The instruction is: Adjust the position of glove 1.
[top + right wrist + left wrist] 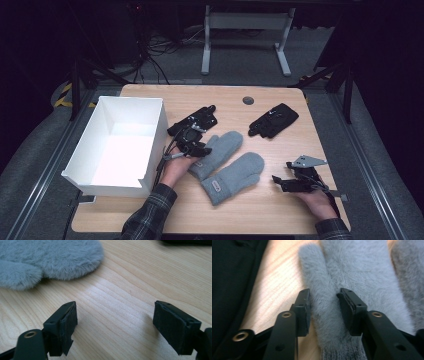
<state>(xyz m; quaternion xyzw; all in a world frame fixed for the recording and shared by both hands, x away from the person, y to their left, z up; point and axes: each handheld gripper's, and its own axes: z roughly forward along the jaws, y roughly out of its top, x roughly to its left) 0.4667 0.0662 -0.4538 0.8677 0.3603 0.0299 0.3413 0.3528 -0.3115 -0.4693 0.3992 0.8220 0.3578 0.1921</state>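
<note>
Left tool (323, 308), half spread, straddles the grey mitten's thumb (318, 297); pinch squarely before lifting. Right tool (115, 327) spread.

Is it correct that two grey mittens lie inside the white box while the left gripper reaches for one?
Not quite. The high view shows both grey mittens lying on the wooden table, beside the white box, not inside it. The left gripper does reach for one.

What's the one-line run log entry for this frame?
left gripper: jaws around fuzzy grey mitten's thumb | right gripper: open, over wooden table | white box: empty
</note>
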